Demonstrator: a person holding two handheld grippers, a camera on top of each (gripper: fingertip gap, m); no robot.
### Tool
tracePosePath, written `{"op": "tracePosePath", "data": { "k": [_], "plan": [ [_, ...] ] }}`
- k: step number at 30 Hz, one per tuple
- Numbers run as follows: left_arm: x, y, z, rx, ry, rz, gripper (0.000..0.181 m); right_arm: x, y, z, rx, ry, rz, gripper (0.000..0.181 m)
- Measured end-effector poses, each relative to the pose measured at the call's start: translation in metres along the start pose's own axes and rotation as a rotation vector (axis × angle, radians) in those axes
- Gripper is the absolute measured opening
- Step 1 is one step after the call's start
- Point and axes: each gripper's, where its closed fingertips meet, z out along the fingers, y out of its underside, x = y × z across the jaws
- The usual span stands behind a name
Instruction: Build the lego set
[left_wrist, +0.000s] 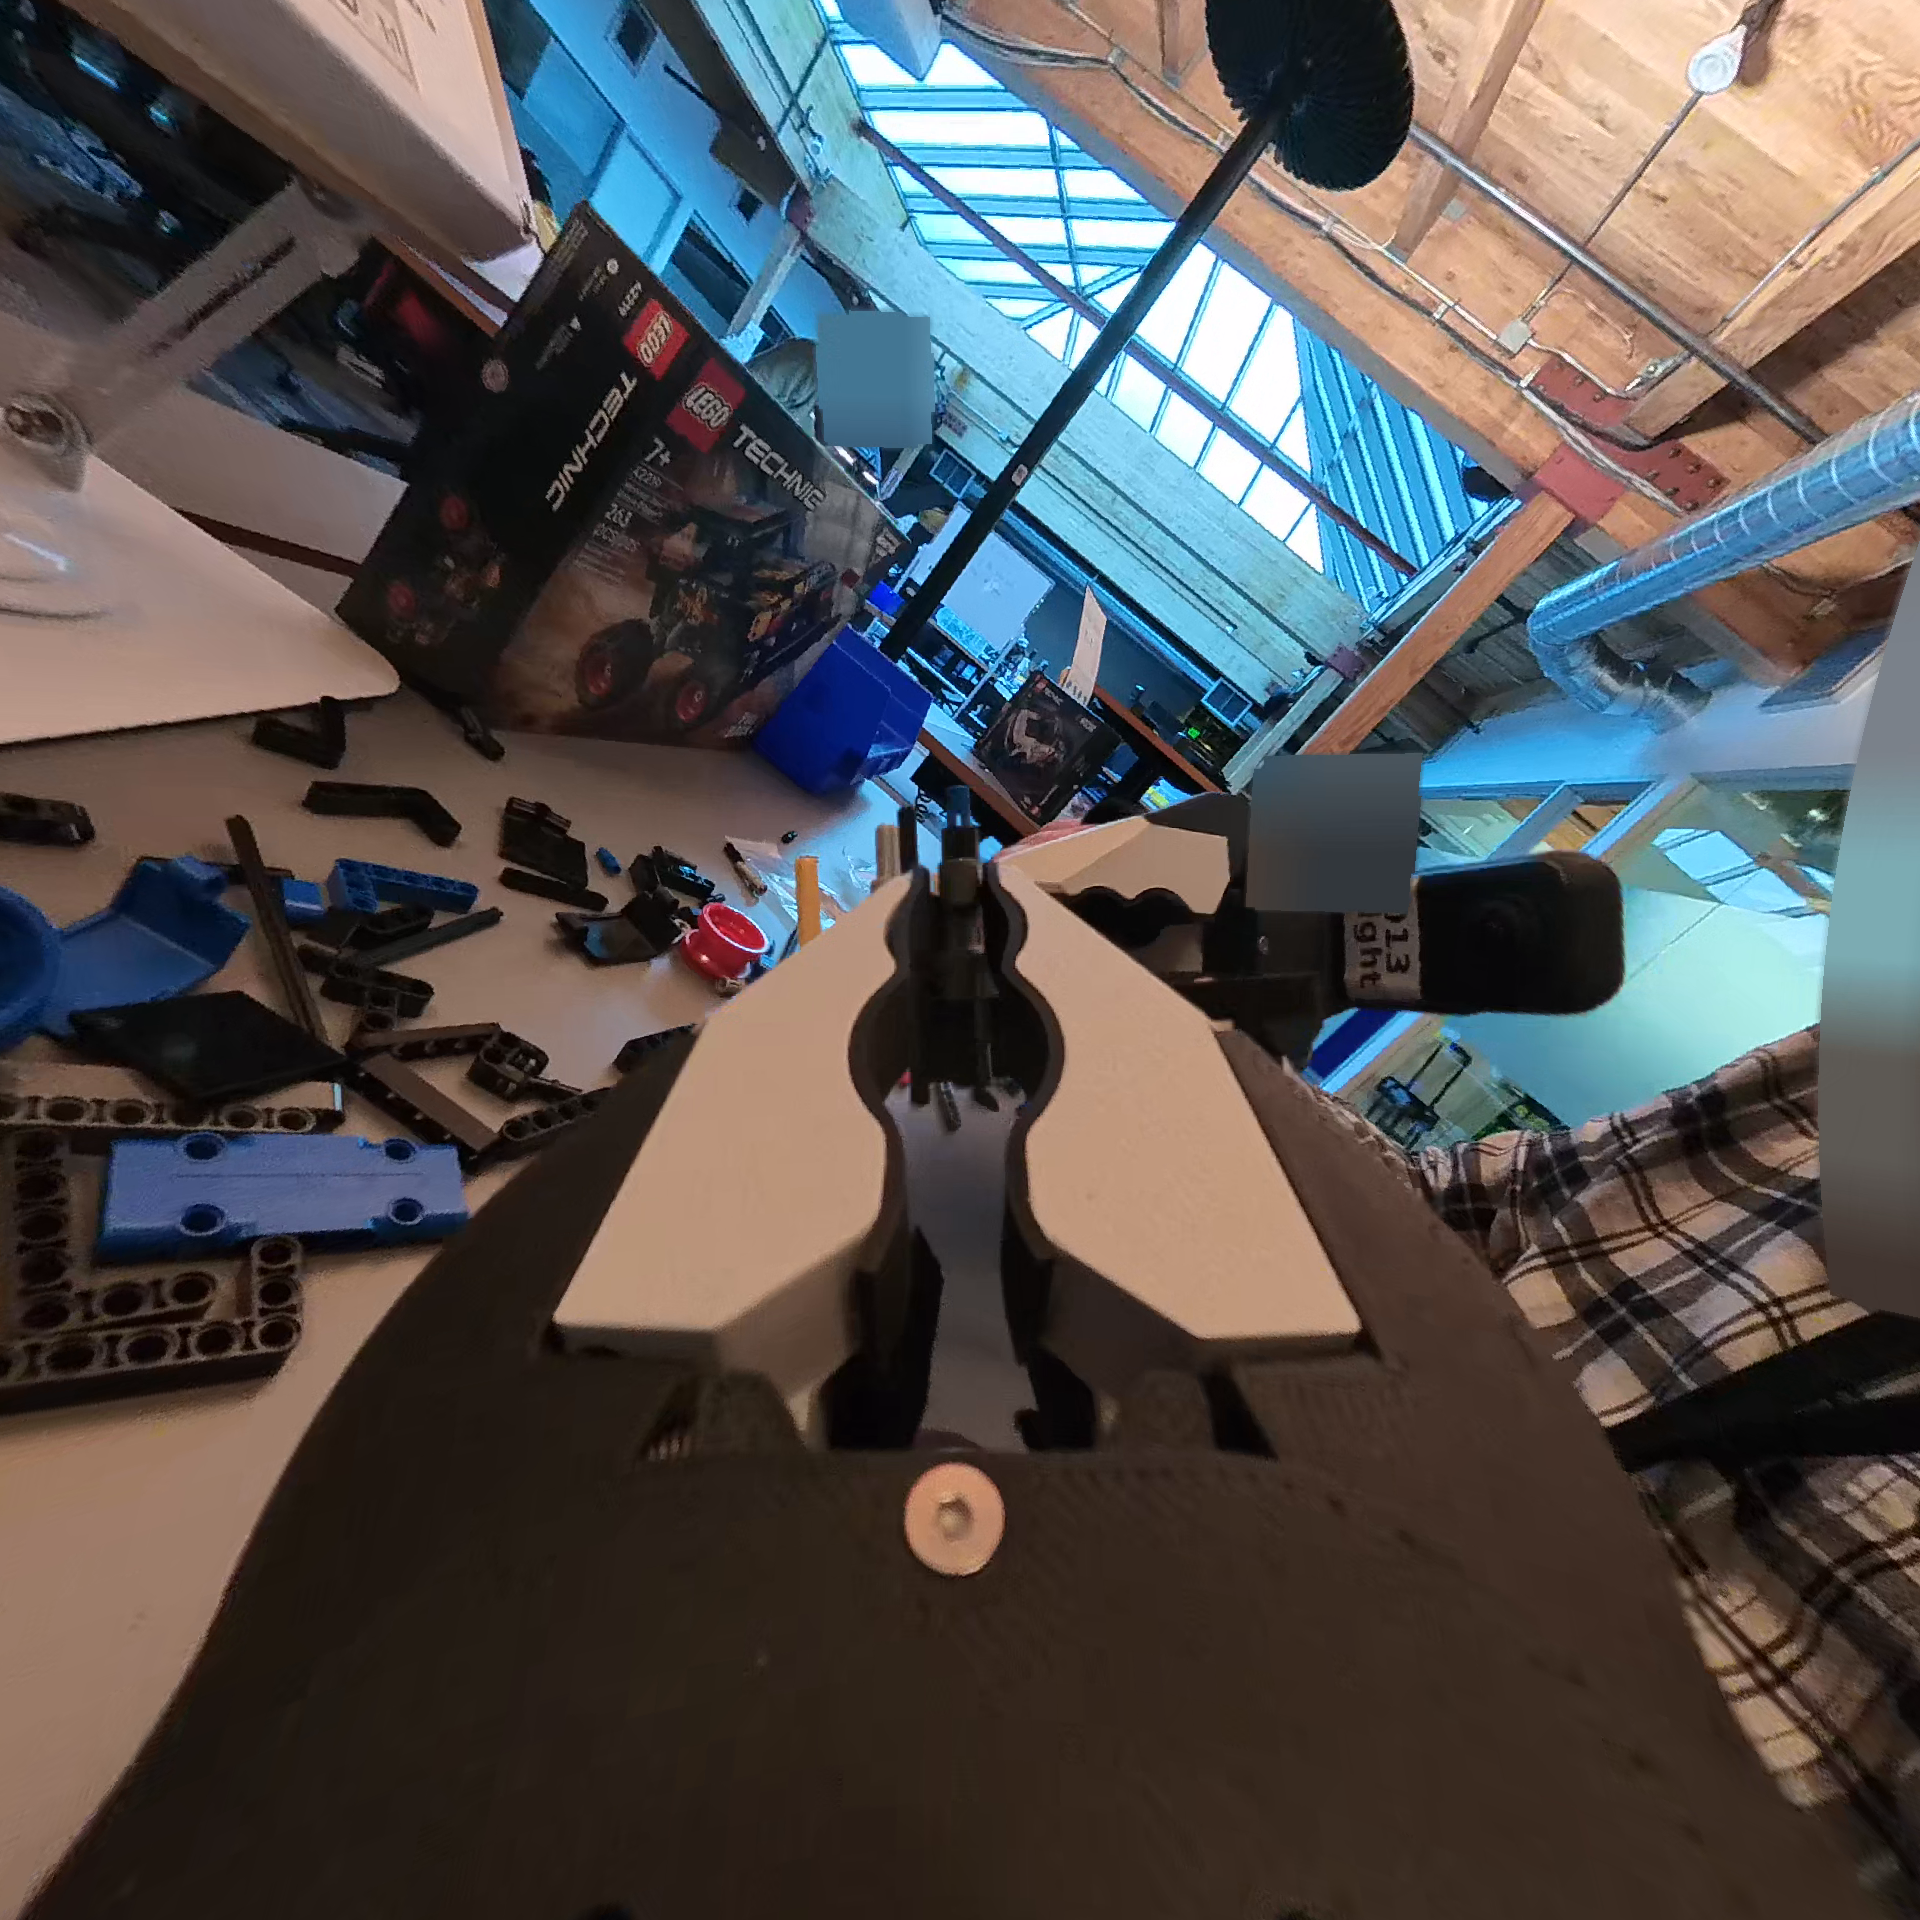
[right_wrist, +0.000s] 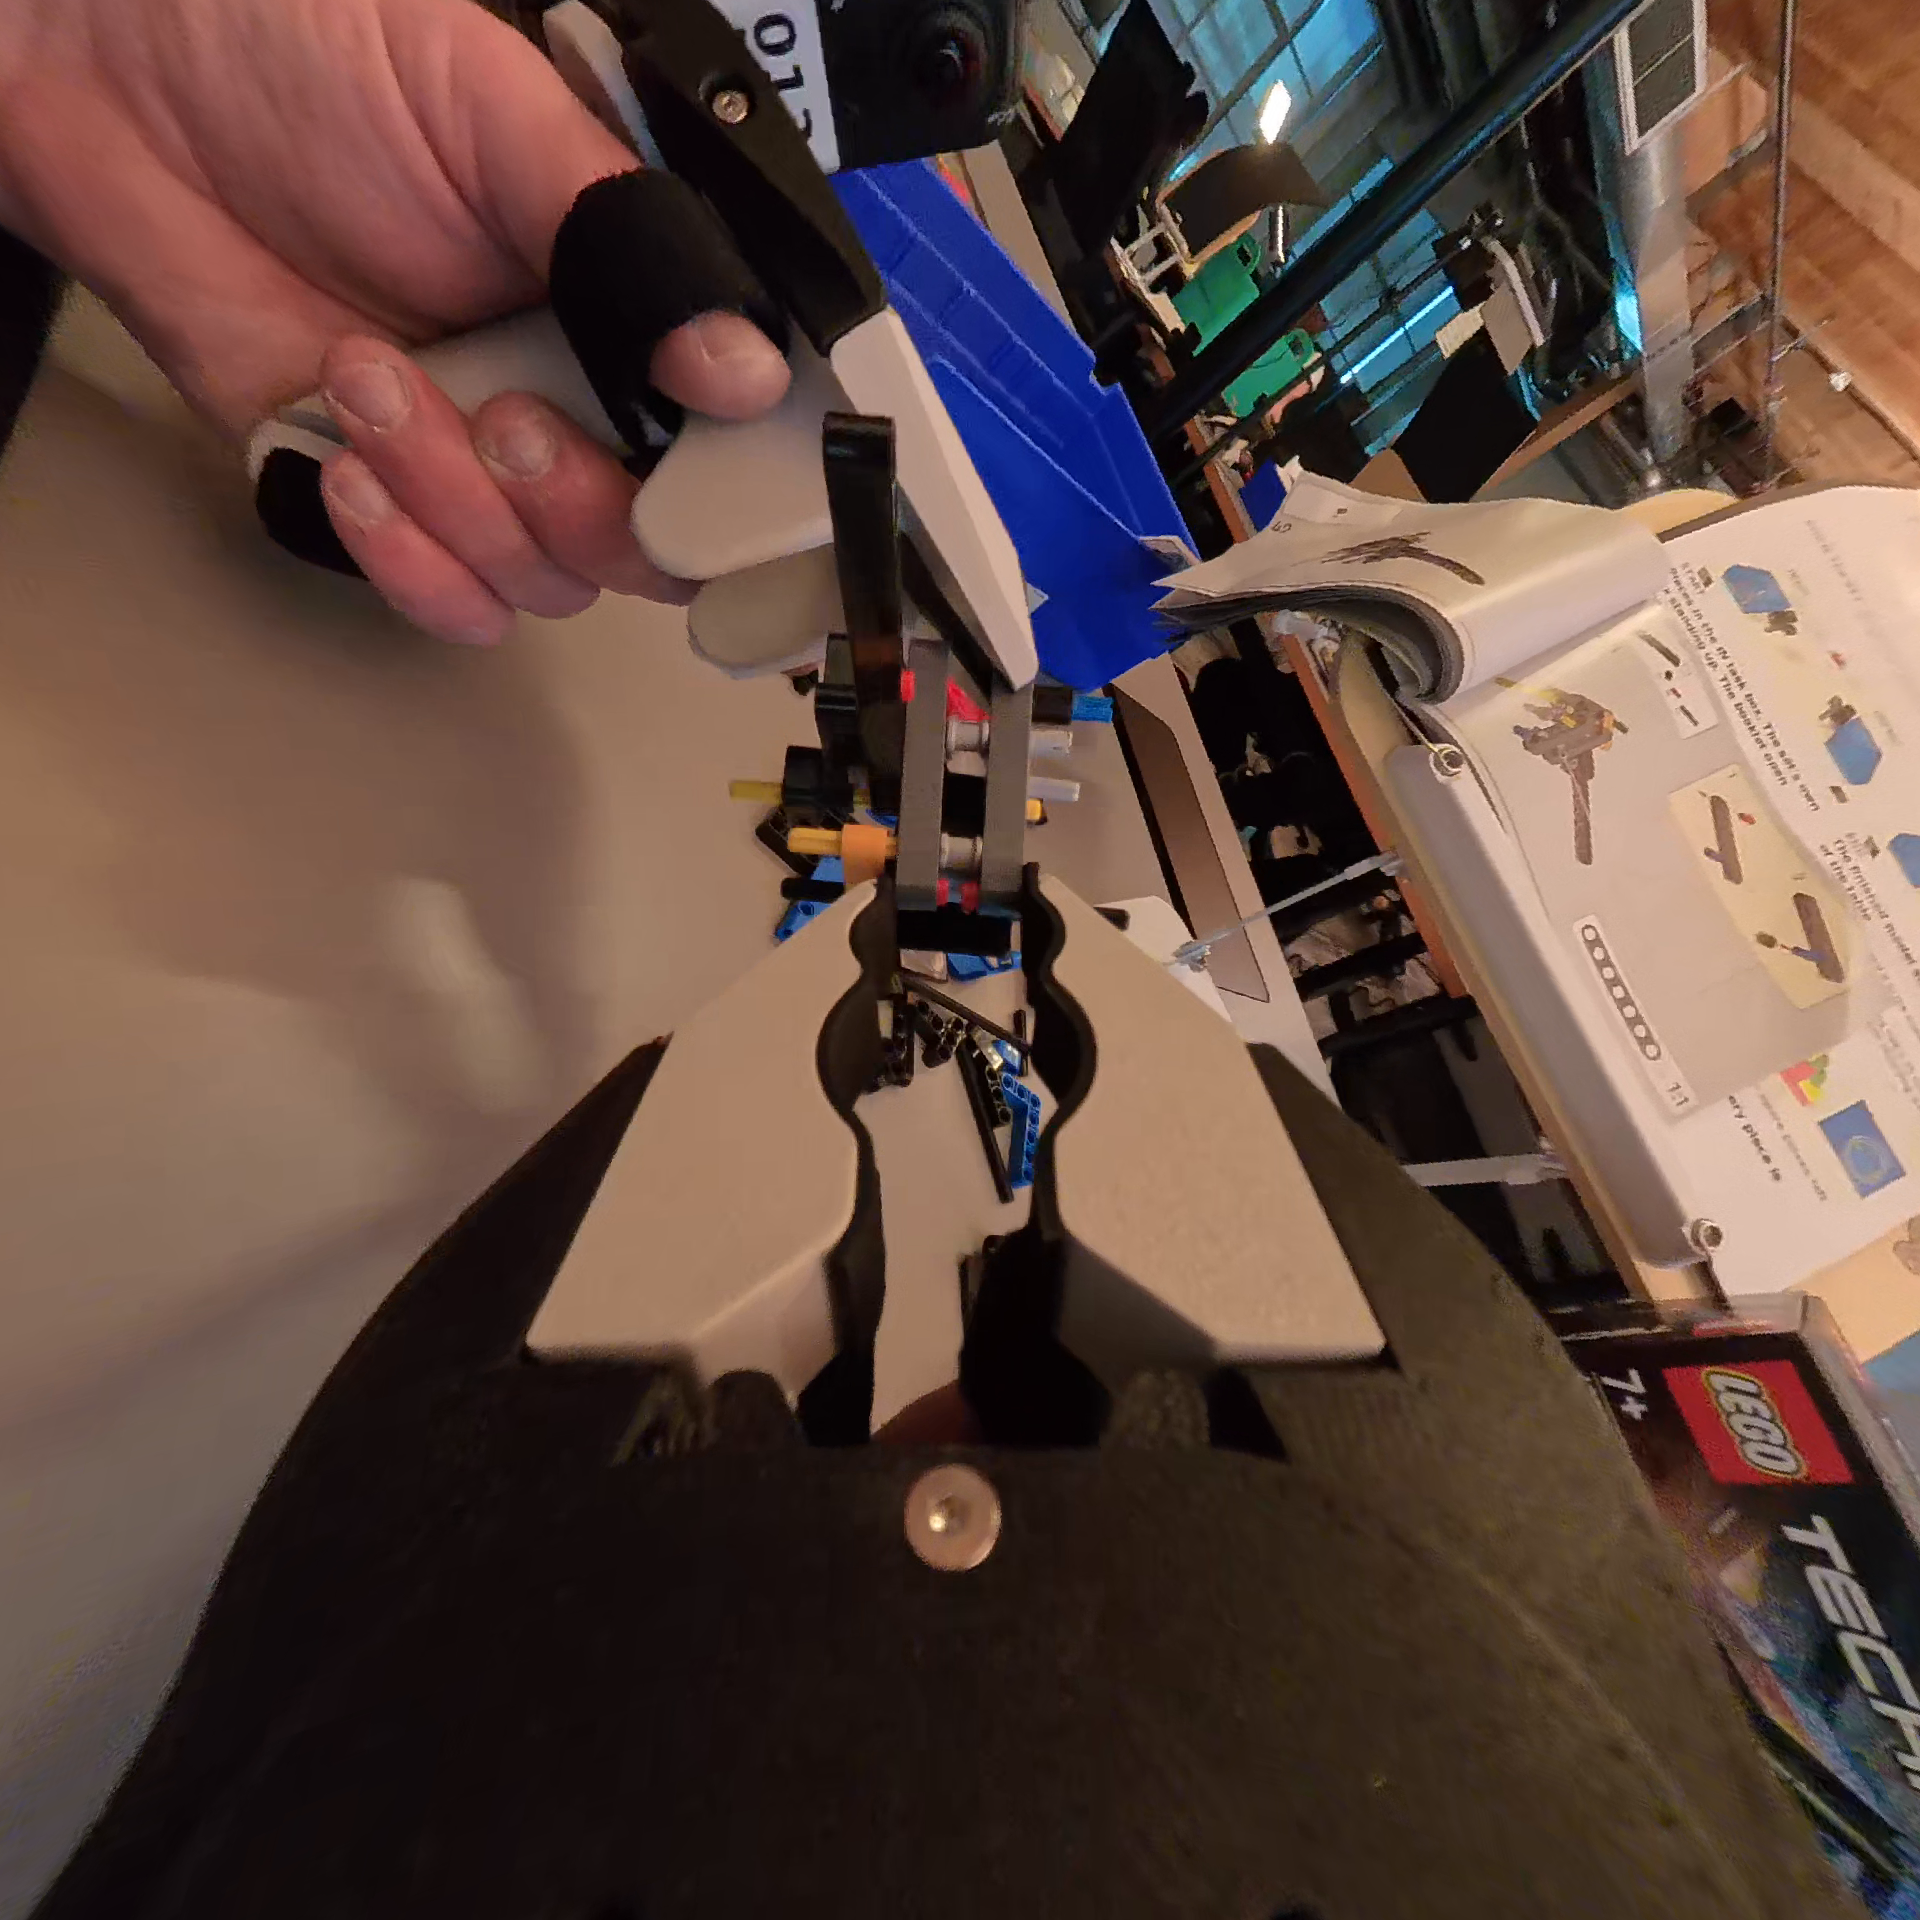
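A partly built Lego assembly (right_wrist: 920, 769) of grey and black beams with yellow axles and blue and red pins is held in the air between both grippers. My right gripper (right_wrist: 954, 902) is shut on its near black end. My left gripper (right_wrist: 904, 665), held by a hand (right_wrist: 312, 260), is shut on its far end beside a long black beam (right_wrist: 862, 540). In the left wrist view my left gripper (left_wrist: 956, 883) is shut on the dark assembly (left_wrist: 958, 935), seen end-on. The right gripper (left_wrist: 1039, 847) meets it from the right.
Loose black and blue Lego parts (left_wrist: 281, 1184) and a red hub (left_wrist: 727, 935) lie on the white table (left_wrist: 156, 1558) at left. A Lego box (left_wrist: 623, 520) and a blue bin (left_wrist: 842, 717) stand behind. An open instruction booklet (right_wrist: 1558, 675) sits on a stand at right. My hands' fingertips stand some 4 cm from each other.
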Motion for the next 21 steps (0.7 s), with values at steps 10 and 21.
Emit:
{"op": "tracePosePath", "data": {
  "k": [10,21],
  "plan": [
    [0.009,-0.004,-0.013,-0.152,-0.129,0.496,0.025,0.003,-0.002,-0.013,0.086,-0.083,0.12,0.021],
    [0.006,0.042,-0.017,-0.488,-0.17,1.043,0.057,-0.023,-0.008,-0.015,0.134,-0.248,0.146,0.02]
  ]
}}
